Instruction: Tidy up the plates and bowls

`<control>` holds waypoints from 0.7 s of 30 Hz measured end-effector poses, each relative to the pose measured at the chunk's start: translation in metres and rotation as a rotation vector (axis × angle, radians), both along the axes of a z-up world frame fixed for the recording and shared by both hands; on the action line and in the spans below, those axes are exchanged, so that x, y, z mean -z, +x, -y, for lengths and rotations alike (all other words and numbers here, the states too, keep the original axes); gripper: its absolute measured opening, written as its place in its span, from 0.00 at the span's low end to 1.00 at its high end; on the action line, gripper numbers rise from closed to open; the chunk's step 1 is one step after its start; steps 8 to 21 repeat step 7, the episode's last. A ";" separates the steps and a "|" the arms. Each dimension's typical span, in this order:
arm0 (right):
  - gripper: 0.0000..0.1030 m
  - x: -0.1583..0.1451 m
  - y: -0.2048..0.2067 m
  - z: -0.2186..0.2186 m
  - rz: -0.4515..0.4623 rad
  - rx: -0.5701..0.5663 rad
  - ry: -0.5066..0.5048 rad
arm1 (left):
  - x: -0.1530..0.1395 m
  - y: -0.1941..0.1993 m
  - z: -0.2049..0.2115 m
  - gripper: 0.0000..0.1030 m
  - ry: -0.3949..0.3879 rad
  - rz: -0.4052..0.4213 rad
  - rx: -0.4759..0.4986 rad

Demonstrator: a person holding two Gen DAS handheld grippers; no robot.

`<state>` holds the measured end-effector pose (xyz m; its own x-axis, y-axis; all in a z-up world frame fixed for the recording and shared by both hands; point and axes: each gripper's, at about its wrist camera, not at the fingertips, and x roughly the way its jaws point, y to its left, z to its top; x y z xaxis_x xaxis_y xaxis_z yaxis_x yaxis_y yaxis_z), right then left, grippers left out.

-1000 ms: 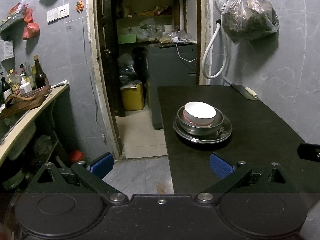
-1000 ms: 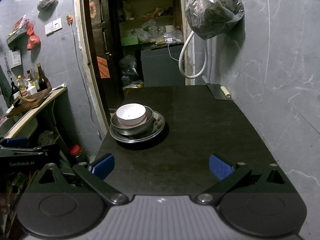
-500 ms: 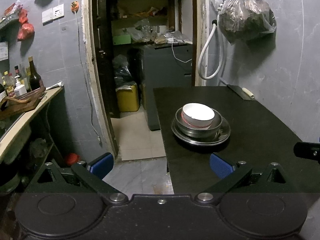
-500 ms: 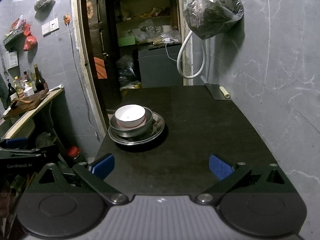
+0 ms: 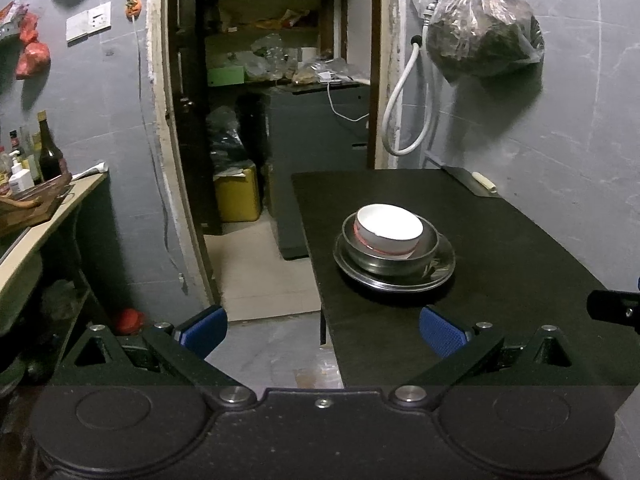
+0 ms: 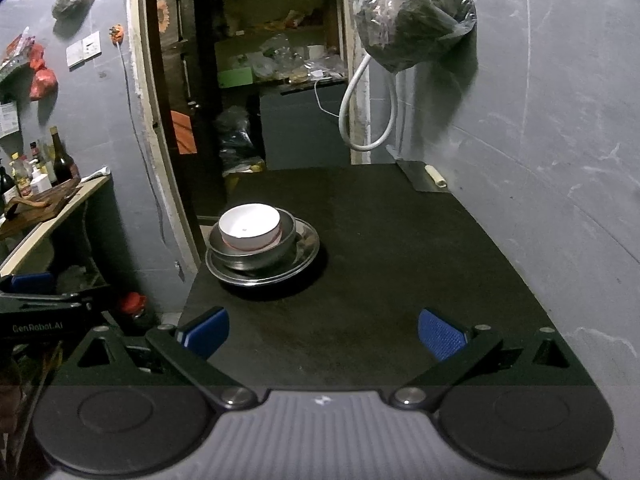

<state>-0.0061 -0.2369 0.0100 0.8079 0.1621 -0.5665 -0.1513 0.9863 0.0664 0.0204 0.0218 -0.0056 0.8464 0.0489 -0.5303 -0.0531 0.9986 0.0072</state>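
Observation:
A white bowl [image 5: 390, 230] sits inside a steel bowl [image 5: 390, 260], which rests on a steel plate [image 5: 440, 270] near the left edge of the black table [image 5: 500, 248]. The same stack shows in the right wrist view: white bowl [image 6: 250, 226], steel bowl [image 6: 260, 258], steel plate [image 6: 306, 252]. My left gripper [image 5: 322, 330] is open and empty, held short of the stack over the table's near left corner. My right gripper [image 6: 322, 332] is open and empty above the table's near part, right of the stack.
A cleaver [image 6: 426, 174] lies at the table's far right corner. A full plastic bag [image 5: 484, 34] and a white hose [image 5: 404, 120] hang on the wall. A counter with bottles [image 5: 44, 156] and a wooden board stands left; an open doorway [image 5: 260, 120] lies beyond.
Both grippers have drawn back slightly from the stack, and the left wrist view has swung a little to the right. Both stay open and empty.

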 end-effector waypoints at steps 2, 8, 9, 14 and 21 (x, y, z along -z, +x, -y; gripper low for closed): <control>1.00 0.001 0.000 -0.002 -0.002 0.008 -0.002 | 0.001 0.002 -0.002 0.99 -0.001 -0.001 0.009; 1.00 0.002 0.000 -0.008 -0.007 0.022 -0.005 | 0.002 0.008 -0.009 0.99 -0.005 -0.006 0.028; 1.00 0.002 0.000 -0.008 -0.007 0.022 -0.005 | 0.002 0.008 -0.009 0.99 -0.005 -0.006 0.028; 1.00 0.002 0.000 -0.008 -0.007 0.022 -0.005 | 0.002 0.008 -0.009 0.99 -0.005 -0.006 0.028; 1.00 0.002 0.000 -0.008 -0.007 0.022 -0.005 | 0.002 0.008 -0.009 0.99 -0.005 -0.006 0.028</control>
